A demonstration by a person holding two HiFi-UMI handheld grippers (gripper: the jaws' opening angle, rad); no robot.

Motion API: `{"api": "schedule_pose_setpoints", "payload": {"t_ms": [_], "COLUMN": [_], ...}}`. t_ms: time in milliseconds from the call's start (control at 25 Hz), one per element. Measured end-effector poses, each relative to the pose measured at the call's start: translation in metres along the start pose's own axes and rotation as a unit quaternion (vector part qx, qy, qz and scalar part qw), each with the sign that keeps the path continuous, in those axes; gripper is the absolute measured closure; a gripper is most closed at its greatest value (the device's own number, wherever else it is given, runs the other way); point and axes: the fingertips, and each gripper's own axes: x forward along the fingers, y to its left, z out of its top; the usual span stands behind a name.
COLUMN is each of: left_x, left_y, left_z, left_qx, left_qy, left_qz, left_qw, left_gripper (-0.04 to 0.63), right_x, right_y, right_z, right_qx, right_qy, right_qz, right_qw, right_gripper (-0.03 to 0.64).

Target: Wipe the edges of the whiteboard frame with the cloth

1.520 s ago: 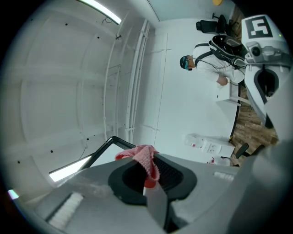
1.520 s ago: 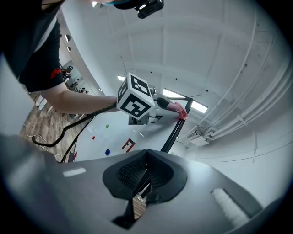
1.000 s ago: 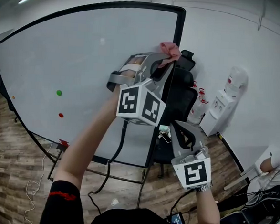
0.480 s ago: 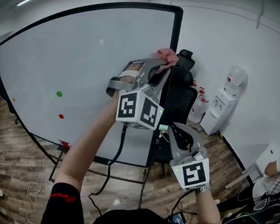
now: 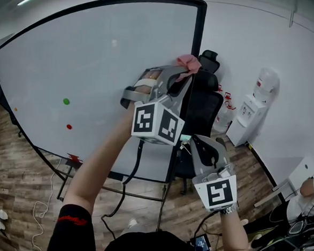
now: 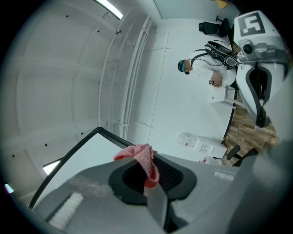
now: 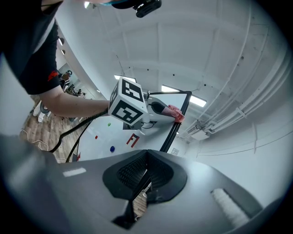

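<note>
Pink cloth is pinched in my left gripper against the whiteboard frame for wiping; my right gripper, jaws together and empty, hangs clear below.

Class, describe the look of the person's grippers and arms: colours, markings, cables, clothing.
Both the left gripper and right gripper are grey, their jaws lined in ribbed black. Each carries a white cube with black square markers. A black cable runs from the left one. The left sleeve is black with red print.
</note>
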Motion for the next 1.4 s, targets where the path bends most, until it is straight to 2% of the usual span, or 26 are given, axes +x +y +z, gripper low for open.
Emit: {"api": "schedule_pose_setpoints", "payload": {"t_ms": [120,360,1400], "left_x": [-0.003,-0.004,-0.013], "left_y": [-0.004,-0.009,-0.042], "left_z": [-0.004,-0.004,-0.017], "left_qx": [-0.002,-0.031,-0.057], "left_qy": [-0.001,0.000,0.000], "left_qz": [0.001,0.000,0.008], "left_qw": [1.0000,0.9995,0.9984], "left_gripper": [0.560,0.561,0.562], "right_x": [0.002,0.003,0.007], "right_y": [0.005,0.003,0.011], "right_z": [-0.004,-0.010,-0.041], "right_qx": [-0.002,0.012,0.050], "right_qy": [0.002,0.009,0.024], "right_qz": [0.002,0.002,0.002], "right_qw": [1.000,1.000,0.998], "right_gripper": [0.615,0.615,0.615]}}
